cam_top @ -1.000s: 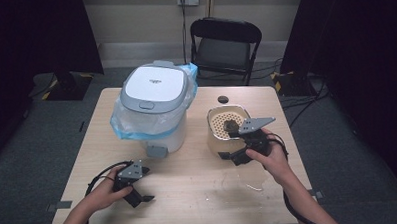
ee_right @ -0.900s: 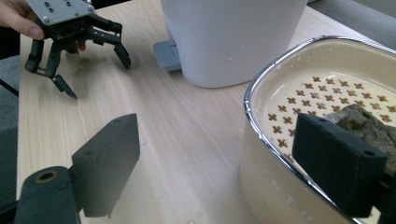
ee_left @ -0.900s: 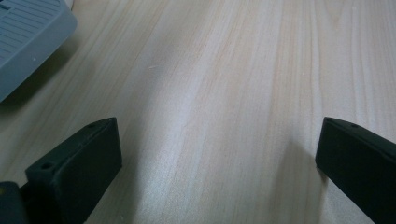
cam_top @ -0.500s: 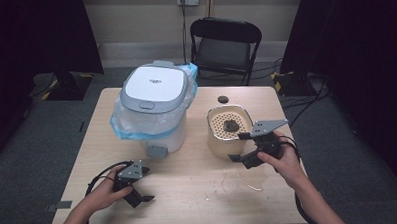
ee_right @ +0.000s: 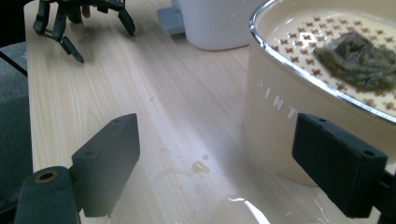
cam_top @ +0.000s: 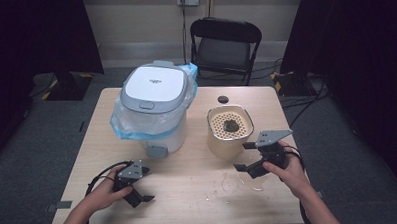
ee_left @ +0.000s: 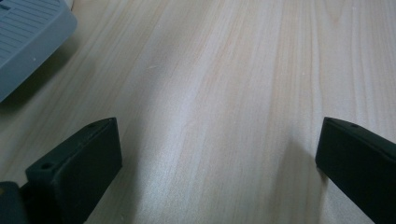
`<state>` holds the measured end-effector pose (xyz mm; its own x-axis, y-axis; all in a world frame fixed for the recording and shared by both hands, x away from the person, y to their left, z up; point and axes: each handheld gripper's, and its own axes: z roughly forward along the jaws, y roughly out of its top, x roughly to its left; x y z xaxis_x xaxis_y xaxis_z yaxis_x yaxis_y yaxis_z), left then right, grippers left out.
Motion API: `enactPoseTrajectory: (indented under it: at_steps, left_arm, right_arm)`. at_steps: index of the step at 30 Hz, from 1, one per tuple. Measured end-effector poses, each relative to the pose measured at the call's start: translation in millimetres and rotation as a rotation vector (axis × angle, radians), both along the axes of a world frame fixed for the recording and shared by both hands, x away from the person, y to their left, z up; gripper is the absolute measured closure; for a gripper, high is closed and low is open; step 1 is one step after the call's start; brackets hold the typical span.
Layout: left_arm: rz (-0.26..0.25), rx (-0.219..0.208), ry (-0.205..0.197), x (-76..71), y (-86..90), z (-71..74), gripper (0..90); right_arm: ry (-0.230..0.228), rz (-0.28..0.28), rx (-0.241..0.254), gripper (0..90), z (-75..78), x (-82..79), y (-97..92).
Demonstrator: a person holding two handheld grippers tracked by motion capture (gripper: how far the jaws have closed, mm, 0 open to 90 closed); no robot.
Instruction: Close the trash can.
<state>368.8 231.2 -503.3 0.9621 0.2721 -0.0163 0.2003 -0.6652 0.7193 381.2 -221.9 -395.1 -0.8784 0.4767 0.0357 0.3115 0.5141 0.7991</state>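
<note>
A beige container (cam_top: 231, 136) with a perforated insert stands right of centre on the table, a dark lump (cam_top: 231, 125) lying on the insert. My right gripper (cam_top: 242, 156) hovers just in front of it and to its right, open, with nothing between the jaws. In the right gripper view the container's wall (ee_right: 289, 112) and the lump (ee_right: 357, 53) sit just beyond the open right gripper (ee_right: 224, 163). My left gripper (cam_top: 148, 184) rests open near the front left of the table. Between the jaws of the left gripper (ee_left: 219, 154) lies bare wood.
A white pedal bin (cam_top: 154, 106) with a grey lid and a blue bag liner stands at the back left, its grey pedal (ee_left: 28, 37) close to my left gripper. A wet patch (cam_top: 234, 183) marks the wood before the container. A small black disc (cam_top: 222, 98) lies behind it; a chair (cam_top: 226, 41) stands beyond the table.
My right gripper has drawn away from the container's front rim, moving right, lower and toward the near edge. The left gripper and the container have stayed put.
</note>
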Motion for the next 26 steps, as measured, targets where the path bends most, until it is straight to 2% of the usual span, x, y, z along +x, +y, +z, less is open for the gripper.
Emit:
enactPoseTrajectory:
  at_steps: [9, 21, 23, 26]
  left_arm:
    - [0.001, 0.000, 0.000, 0.0, 0.0, 0.0, 0.0]
    - [-0.002, -0.001, -0.001, 0.2, 0.0, 0.1, 0.0]
    - [-0.002, -0.002, -0.001, 0.2, 0.0, 0.0, 0.0]
    - [-0.002, -0.002, -0.001, 0.2, -0.1, 0.0, 0.0]
  right_arm:
    - [0.016, -0.006, -0.002, 14.7, -16.8, -6.1, -4.9]
    - [0.026, -0.010, -0.033, 14.7, -37.5, -12.8, -8.1]
    - [0.019, -0.004, -0.051, 14.8, -41.9, -14.5, -7.5]
    - [0.022, 0.003, -0.040, 14.8, -45.2, -16.5, -7.8]
